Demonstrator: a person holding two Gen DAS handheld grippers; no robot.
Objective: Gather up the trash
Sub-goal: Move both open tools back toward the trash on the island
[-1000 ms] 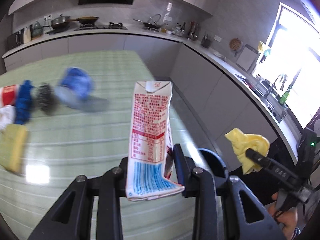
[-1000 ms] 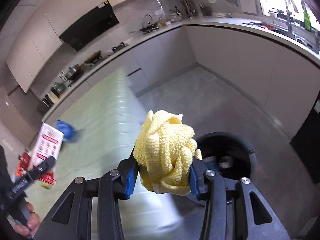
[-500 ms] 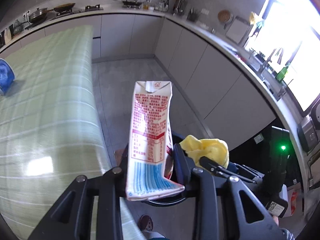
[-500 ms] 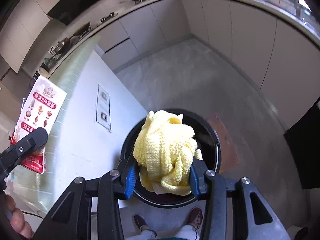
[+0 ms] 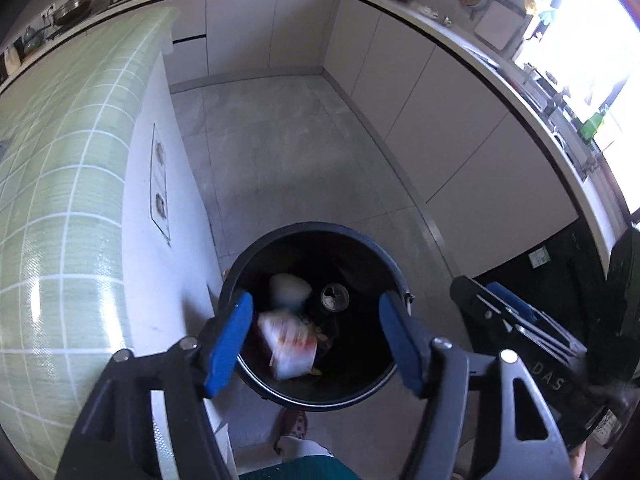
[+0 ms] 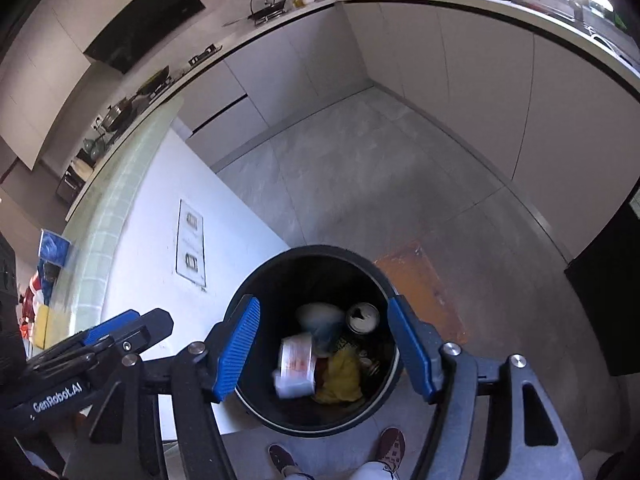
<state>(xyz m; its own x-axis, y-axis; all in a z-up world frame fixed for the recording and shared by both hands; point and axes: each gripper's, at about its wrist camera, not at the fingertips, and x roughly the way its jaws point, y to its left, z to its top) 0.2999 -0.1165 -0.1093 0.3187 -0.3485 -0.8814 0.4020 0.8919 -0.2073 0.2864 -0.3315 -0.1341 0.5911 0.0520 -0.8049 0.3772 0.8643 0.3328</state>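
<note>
Claws: left claw (image 5: 316,336) and right claw (image 6: 324,344) spread apart, empty, above bin (image 6: 256,292). Carton (image 6: 296,364) inside bin; yellow cloth (image 6: 340,372) visible only from right wrist.

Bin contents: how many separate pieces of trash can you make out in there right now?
4 in the bin: milk carton left, yellow cloth beside it, can upper right, a pale blurred item upper middle. More may lie hidden underneath.

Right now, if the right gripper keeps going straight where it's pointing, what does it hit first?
The right gripper points down into the black trash bin. Likely first contact is the carton beside the yellow cloth, though depth is unclear.
</note>
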